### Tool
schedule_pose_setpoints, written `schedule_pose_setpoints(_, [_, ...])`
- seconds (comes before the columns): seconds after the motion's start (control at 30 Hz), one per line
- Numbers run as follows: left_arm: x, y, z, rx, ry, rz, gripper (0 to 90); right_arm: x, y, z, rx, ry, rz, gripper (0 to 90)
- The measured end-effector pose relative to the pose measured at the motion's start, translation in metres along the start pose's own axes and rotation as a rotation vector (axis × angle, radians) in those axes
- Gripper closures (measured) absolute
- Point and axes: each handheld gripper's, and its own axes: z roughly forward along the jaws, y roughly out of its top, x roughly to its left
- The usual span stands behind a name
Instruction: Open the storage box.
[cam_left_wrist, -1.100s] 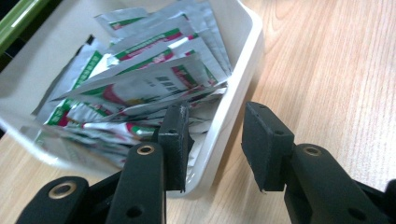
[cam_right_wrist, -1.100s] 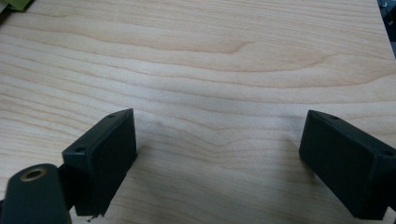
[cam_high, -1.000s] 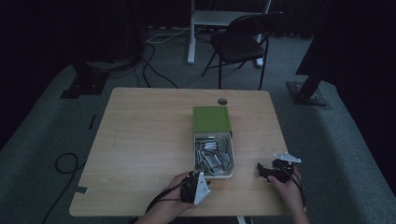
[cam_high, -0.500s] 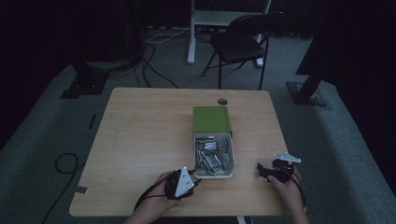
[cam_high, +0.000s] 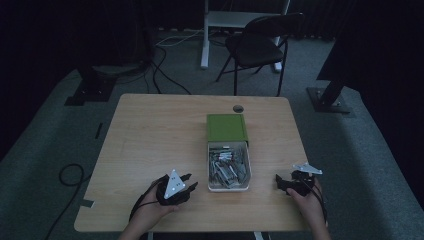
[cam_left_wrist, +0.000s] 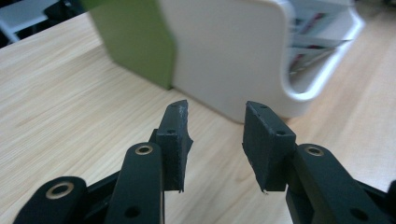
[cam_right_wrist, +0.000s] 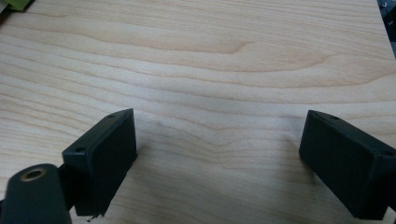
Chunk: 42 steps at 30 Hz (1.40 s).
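Note:
A white box (cam_high: 228, 189) holding several small packaged items (cam_high: 227, 162) sits on the right half of the table, with its green lid (cam_high: 227, 127) lying just behind it. Left of the box, near the front edge, a hand holds my left gripper (cam_high: 190, 181). Its jaws point at the box. In the left gripper view the left gripper (cam_left_wrist: 215, 121) stands narrowly open and holds nothing, a short way from the white box (cam_left_wrist: 229, 56) and the green lid (cam_left_wrist: 135, 42). My right gripper (cam_high: 278, 181) rests right of the box. In the right gripper view the right gripper (cam_right_wrist: 219, 154) is wide open over bare wood.
The wooden table (cam_high: 150, 135) has a round cable hole (cam_high: 238, 108) behind the lid. A chair (cam_high: 260, 47) and a white desk frame (cam_high: 220, 30) stand beyond the table. Cables (cam_high: 70, 175) lie on the carpet at the left.
My left gripper has slid left along the table's front edge, away from the white box. The right gripper has stayed put.

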Motion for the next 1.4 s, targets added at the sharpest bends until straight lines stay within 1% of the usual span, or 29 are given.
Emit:
schedule_pose_setpoints(0.13, [0.011,-0.007,-0.001,0.017,0.034,-0.023,61.6,0.0,0.0,0.0,0.0,0.0,0.001,10.7])
schedule_pose_setpoints(0.17, [0.013,-0.009,-0.001,0.018,0.041,-0.031,59.9,0.0,0.0,0.0,0.0,0.0,0.001,10.7])
schedule_pose_setpoints(0.23, [0.019,-0.013,-0.002,0.021,0.054,-0.048,59.6,0.0,0.0,0.0,0.0,0.0,-0.001,10.7])
schedule_pose_setpoints(0.37, [0.029,-0.019,-0.004,0.025,0.096,-0.101,59.6,0.0,0.0,0.0,0.0,0.0,-0.001,10.7])
schedule_pose_setpoints(0.43, [0.034,-0.022,-0.005,0.035,0.116,-0.114,59.6,0.0,0.0,0.0,0.0,0.0,0.0,10.7])
schedule_pose_setpoints(0.5, [0.038,-0.025,-0.007,0.044,0.121,-0.131,59.6,0.0,0.0,0.0,0.0,0.0,0.0,10.7])
schedule_pose_setpoints(0.57, [0.042,-0.028,-0.008,0.046,0.132,-0.137,56.3,0.0,0.0,0.0,0.0,0.0,0.001,10.7])
schedule_pose_setpoints(0.63, [0.045,-0.03,-0.01,0.042,0.14,-0.148,56.0,0.0,0.0,0.0,0.0,0.0,0.0,10.7])
schedule_pose_setpoints(0.67, [0.047,-0.031,-0.011,0.047,0.141,-0.147,54.3,0.0,0.0,0.0,0.0,0.0,0.0,10.7])
schedule_pose_setpoints(0.77, [0.052,-0.034,-0.014,0.045,0.161,-0.183,51.4,0.0,0.0,0.0,0.0,0.0,0.0,10.7])
schedule_pose_setpoints(0.8, [0.054,-0.035,-0.016,0.041,0.17,-0.191,51.4,0.0,0.0,0.0,0.0,0.0,0.0,10.7])
schedule_pose_setpoints(0.83, [0.056,-0.035,-0.017,0.033,0.181,-0.202,49.4,0.0,0.0,0.0,0.0,0.0,-0.001,10.7])
schedule_pose_setpoints(0.9, [0.06,-0.036,-0.019,0.038,0.181,-0.212,48.6,0.0,0.0,0.0,0.0,0.0,0.001,10.7])
schedule_pose_setpoints(0.97, [0.063,-0.037,-0.022,0.032,0.188,-0.226,44.8,0.0,0.0,0.0,0.0,0.0,0.001,10.7])
schedule_pose_setpoints(1.0, [0.065,-0.038,-0.024,0.035,0.184,-0.232,44.4,0.0,0.0,0.0,0.0,0.0,0.0,10.7])
schedule_pose_setpoints(1.03, [0.067,-0.039,-0.025,0.034,0.18,-0.245,41.2,0.0,0.0,0.0,0.0,0.0,0.0,10.7])
schedule_pose_setpoints(1.07, [0.069,-0.04,-0.026,0.039,0.18,-0.251,40.5,0.0,0.0,0.0,0.0,0.0,0.001,10.7])
schedule_pose_setpoints(1.13, [0.073,-0.042,-0.028,0.051,0.186,-0.285,35.9,0.0,0.0,0.0,0.0,0.0,0.0,10.7])
schedule_pose_setpoints(1.17, [0.075,-0.043,-0.029,0.06,0.186,-0.304,35.8,0.0,0.0,0.0,0.0,0.0,0.0,10.7])
schedule_pose_setpoints(1.2, [0.075,-0.043,-0.029,0.06,0.186,-0.304,35.8,0.0,0.0,0.0,0.0,0.0,0.0,10.7])
schedule_pose_setpoints(1.23, [0.081,-0.046,-0.032,0.056,0.191,-0.34,35.8,0.0,0.0,0.0,0.0,0.0,0.0,10.7])
schedule_pose_setpoints(1.33, [0.084,-0.048,-0.035,0.051,0.2,-0.345,33.7,0.0,0.0,0.0,0.0,0.0,0.001,10.7])
schedule_pose_setpoints(1.37, [0.085,-0.048,-0.035,0.053,0.205,-0.345,29.4,0.0,0.0,0.0,0.0,0.0,0.001,10.7])
schedule_pose_setpoints(1.4, [0.087,-0.049,-0.036,0.057,0.21,-0.348,23.1,0.0,0.0,0.0,0.0,0.0,0.0,10.7])
